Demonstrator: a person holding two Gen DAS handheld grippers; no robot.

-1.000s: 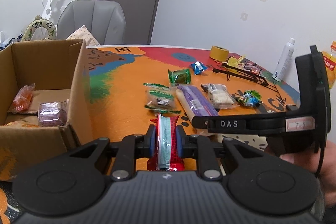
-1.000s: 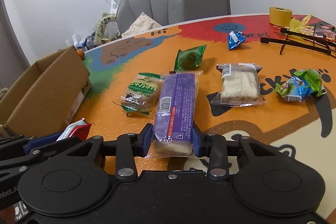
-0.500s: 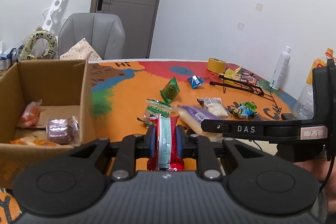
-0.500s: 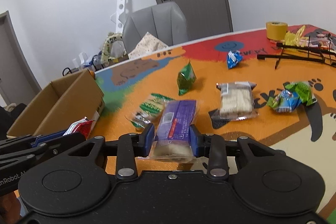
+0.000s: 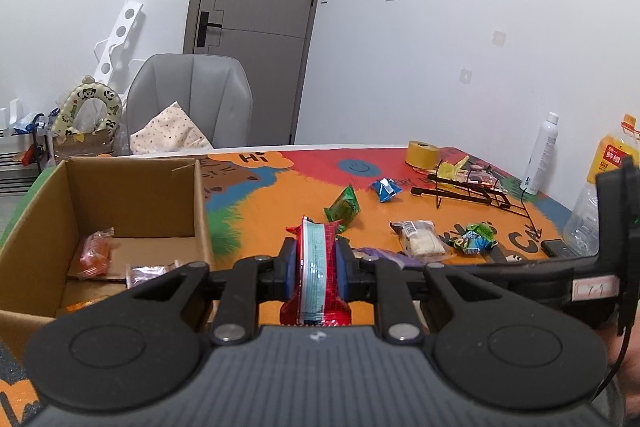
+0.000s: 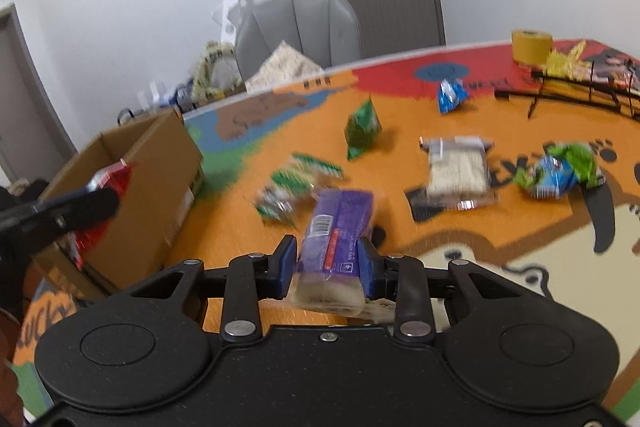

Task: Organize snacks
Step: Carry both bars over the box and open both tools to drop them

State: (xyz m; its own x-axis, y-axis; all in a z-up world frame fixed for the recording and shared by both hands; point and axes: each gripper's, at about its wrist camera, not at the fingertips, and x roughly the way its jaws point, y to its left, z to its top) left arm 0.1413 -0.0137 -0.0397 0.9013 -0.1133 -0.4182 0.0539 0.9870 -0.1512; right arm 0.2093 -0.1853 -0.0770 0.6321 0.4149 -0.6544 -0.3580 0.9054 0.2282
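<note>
A: What changed?
B: My right gripper has just clamped tighter on the purple packet, now lifted off the table mat; my left gripper pinches the red packet beside the cardboard box. Both can go in next

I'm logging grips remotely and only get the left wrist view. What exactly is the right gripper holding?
Observer: The right gripper is shut on a purple-wrapped snack.
Operator: Is it off the table?
Observer: It looks lifted; the far end tilts up above the mat.
Operator: Where's my red packet from there?
Observer: The red packet shows at the left gripper, beside the cardboard box.
</note>
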